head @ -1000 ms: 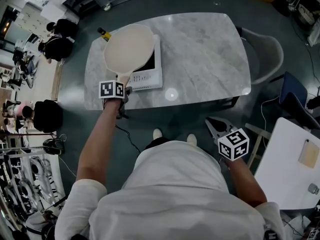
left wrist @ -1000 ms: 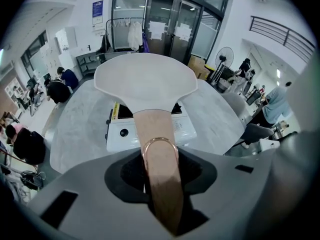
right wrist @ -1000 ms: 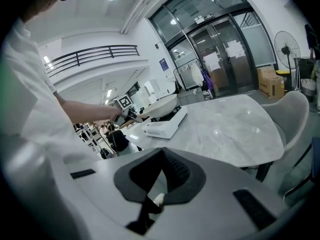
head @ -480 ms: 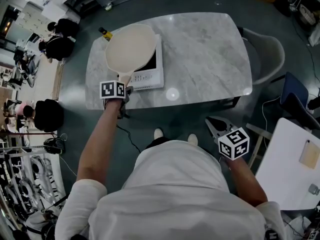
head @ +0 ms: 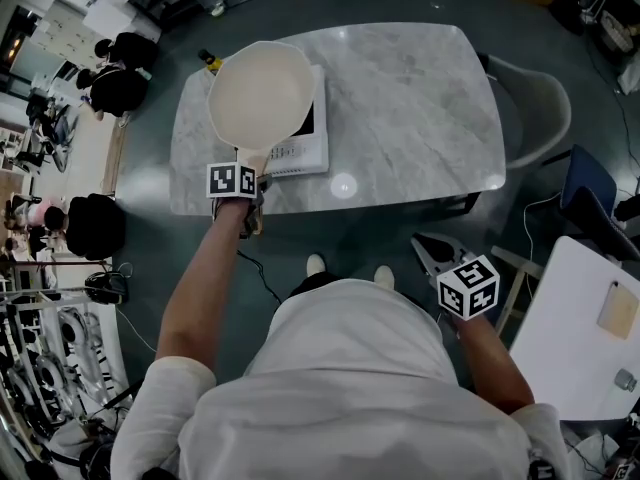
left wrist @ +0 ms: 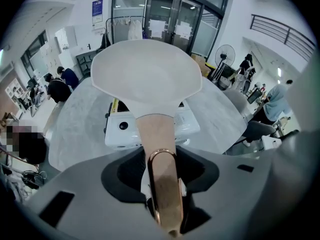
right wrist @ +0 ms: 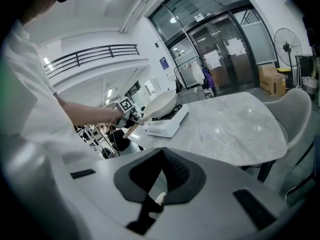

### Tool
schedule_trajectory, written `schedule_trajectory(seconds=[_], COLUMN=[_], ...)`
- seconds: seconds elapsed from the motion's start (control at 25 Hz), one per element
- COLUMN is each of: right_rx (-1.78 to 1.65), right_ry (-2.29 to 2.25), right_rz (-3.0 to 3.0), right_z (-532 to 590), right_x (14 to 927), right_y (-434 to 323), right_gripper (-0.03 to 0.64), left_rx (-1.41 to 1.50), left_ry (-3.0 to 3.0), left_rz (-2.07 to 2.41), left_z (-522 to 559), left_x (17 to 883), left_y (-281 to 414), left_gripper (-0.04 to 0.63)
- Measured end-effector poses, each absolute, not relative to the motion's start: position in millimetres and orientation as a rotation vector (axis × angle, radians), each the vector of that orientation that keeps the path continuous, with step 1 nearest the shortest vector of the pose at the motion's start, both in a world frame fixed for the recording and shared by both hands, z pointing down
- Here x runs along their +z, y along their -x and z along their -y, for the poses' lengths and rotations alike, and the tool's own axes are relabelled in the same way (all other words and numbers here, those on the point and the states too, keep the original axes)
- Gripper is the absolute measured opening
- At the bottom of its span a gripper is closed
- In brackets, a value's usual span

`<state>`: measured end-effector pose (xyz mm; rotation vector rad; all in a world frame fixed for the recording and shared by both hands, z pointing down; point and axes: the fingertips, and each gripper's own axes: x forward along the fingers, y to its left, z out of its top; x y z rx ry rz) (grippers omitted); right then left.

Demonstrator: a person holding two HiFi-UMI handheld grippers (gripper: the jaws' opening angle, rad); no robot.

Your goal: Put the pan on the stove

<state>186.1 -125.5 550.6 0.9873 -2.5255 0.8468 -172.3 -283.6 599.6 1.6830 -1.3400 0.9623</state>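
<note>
I see the marble table [head: 420, 98] filling my head view, with the white stove [head: 305, 155] near its left front edge. The cream pan [head: 260, 88] sits on the stove, its handle [left wrist: 161, 149] pointing back at me past the control panel. My left gripper [head: 250, 171] has just been opening its jaws; they stand spread, the handle lying loose between them. My right gripper [head: 425, 248] hangs well off the table, jaws pressed together, empty.

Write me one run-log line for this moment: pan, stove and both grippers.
pan: on stove | left gripper: jaws just opening, handle between them, not pressed | right gripper: shut, empty
</note>
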Motion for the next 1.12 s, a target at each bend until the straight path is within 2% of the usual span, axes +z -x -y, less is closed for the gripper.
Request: schedule_trajectory(seconds=[0.24,0.56,1.12], right_rx=[0.845,0.851,0.85], right_ry=[-0.999,-0.982,-0.988], right_rz=[2.505,2.51,2.518], right_z=[123,126,126], right_x=[550,550,552], right_y=[-191,-179,-171], right_gripper=[0.008,0.008,0.008], left_rx=[0.913,0.785,0.813], left_ry=[-1.676,-1.718,-1.735], left_rz=[1.345,1.338,1.352], left_z=[277,296,323], left_x=[621,575,564], left_y=[172,172,180], left_gripper=[0.169,0.171,0.174])
